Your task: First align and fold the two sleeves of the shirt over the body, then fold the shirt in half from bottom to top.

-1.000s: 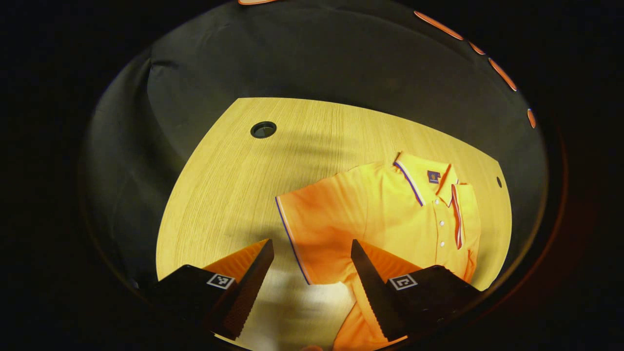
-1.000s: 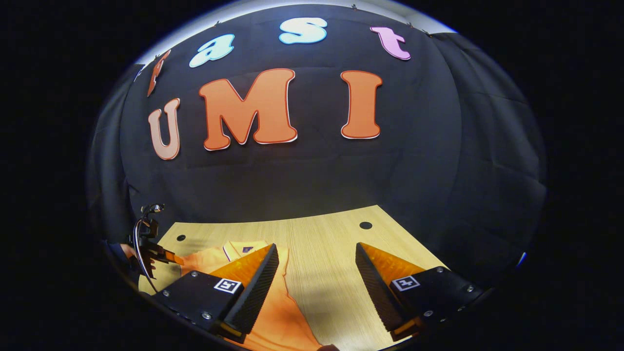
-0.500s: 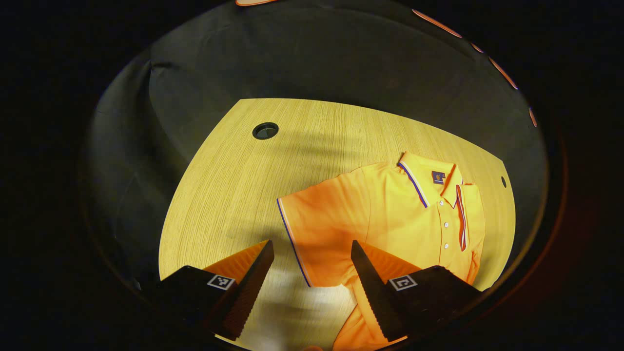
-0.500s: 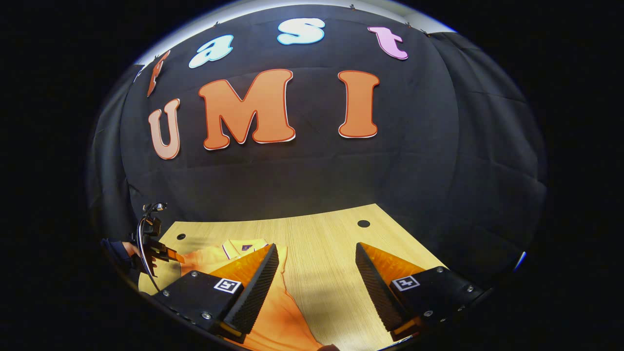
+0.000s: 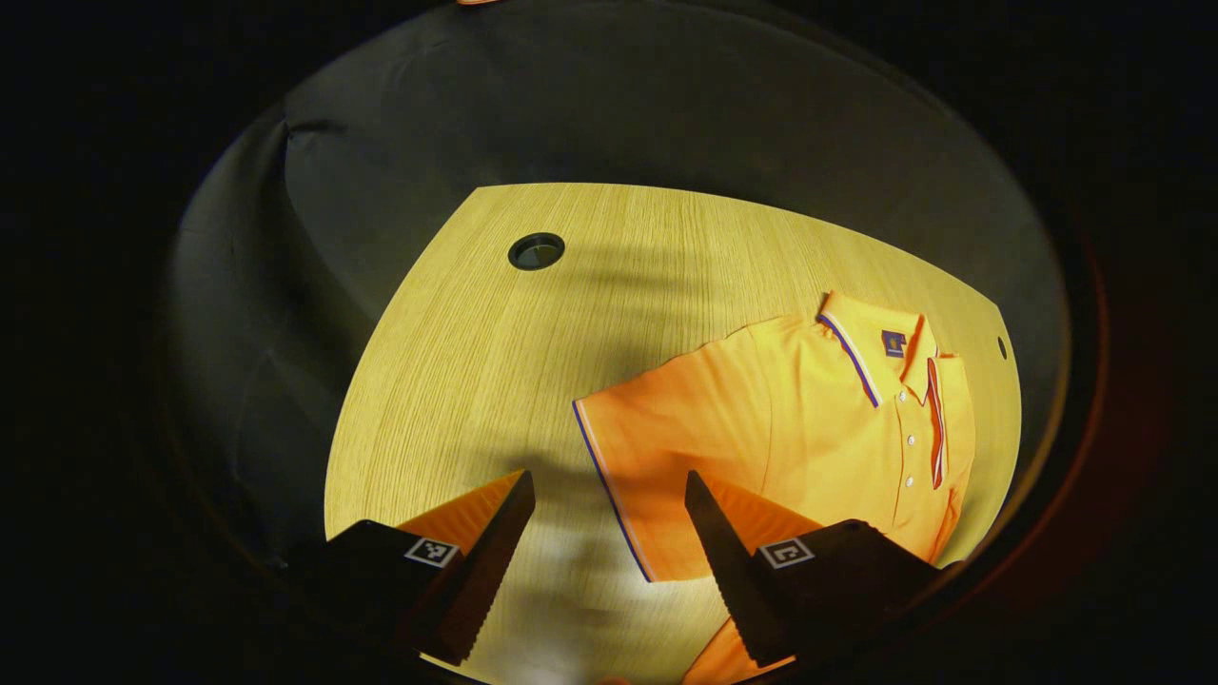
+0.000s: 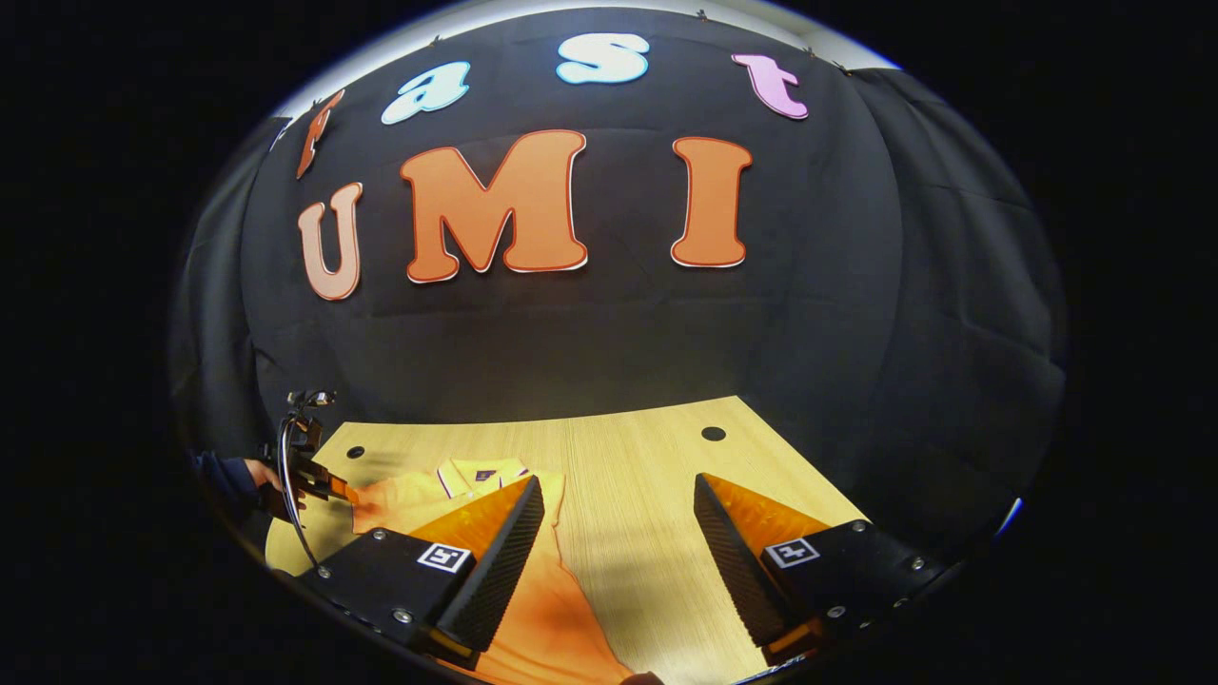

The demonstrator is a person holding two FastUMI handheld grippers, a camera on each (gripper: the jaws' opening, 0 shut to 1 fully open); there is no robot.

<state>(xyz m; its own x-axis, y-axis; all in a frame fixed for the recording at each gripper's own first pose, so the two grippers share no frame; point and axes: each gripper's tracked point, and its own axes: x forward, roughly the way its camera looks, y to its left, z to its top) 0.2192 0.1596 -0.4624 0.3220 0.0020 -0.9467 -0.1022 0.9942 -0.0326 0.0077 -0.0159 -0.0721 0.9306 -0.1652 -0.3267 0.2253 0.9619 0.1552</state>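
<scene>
Left gripper (image 5: pixel 609 495) wide open, holding nothing, poised above the light wood-grain surface (image 5: pixel 495 362) with the striped cuff of the orange short-sleeved polo shirt (image 5: pixel 809 419) seen between its fingers; right gripper (image 6: pixel 618 504) likewise wide open and empty, its 9 o'clock finger over shirt fabric. Shirt lies flat at 3 o'clock in the left gripper view, collar toward 1 o'clock, long axis 1–7 o'clock, one sleeve spread toward 9 o'clock. A round black grommet hole (image 5: pixel 536 251) sits at 11 o'clock, well apart from the shirt.
</scene>
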